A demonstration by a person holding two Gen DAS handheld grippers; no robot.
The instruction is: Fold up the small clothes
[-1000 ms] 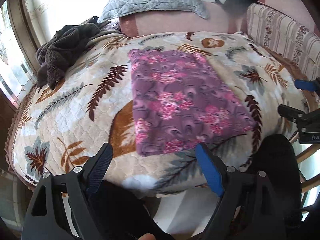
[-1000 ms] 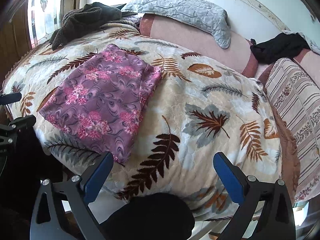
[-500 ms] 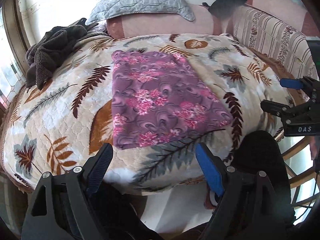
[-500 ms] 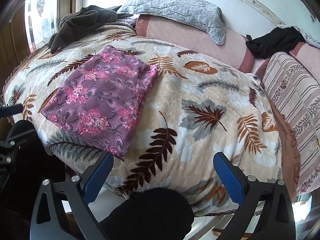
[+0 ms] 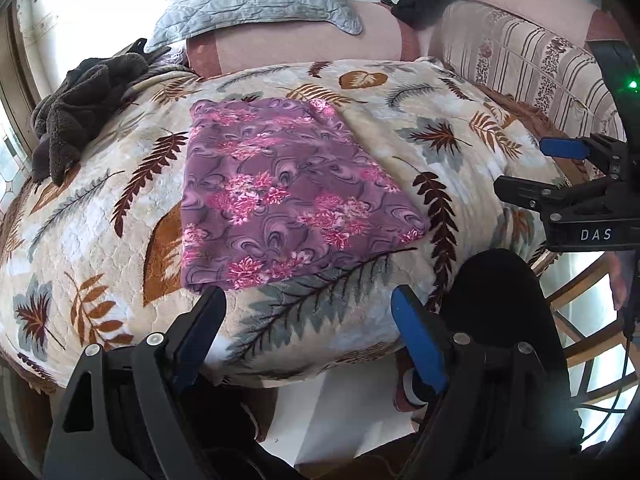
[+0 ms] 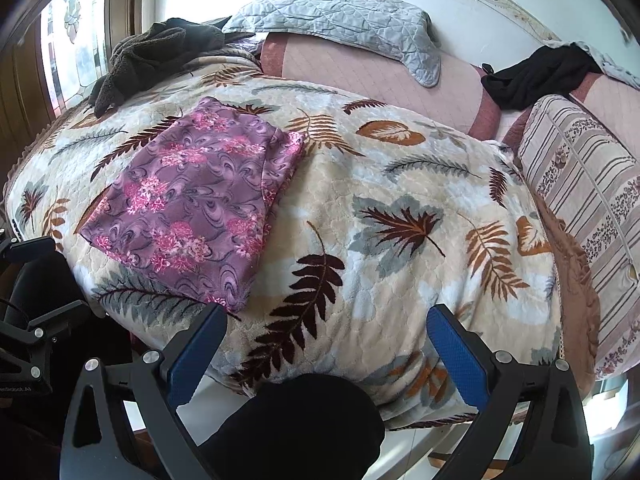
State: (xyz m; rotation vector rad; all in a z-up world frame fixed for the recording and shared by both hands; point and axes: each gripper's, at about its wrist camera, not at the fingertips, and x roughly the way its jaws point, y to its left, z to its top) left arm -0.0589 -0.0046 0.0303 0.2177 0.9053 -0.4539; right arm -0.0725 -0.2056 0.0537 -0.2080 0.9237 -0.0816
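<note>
A purple cloth with pink flowers (image 5: 280, 196) lies folded flat on the leaf-patterned blanket (image 5: 100, 220); it also shows in the right wrist view (image 6: 196, 204). My left gripper (image 5: 308, 308) is open and empty, held off the near edge of the bed just below the cloth's near edge. My right gripper (image 6: 326, 324) is open and empty, off the bed's near edge to the right of the cloth; it shows from the side in the left wrist view (image 5: 560, 172).
A dark grey fleece garment (image 5: 80, 100) is heaped at the far left. A grey quilted pad (image 5: 256, 4) and a black garment (image 6: 540, 72) lie on the pink backrest. A striped cushion (image 6: 588, 200) is at the right. My dark-clad knees (image 6: 296, 420) are below the bed edge.
Both grippers have drawn back and swung slightly; the cloth now sits further left in the left wrist view. The cloth itself has not moved. Both grippers stay open.
</note>
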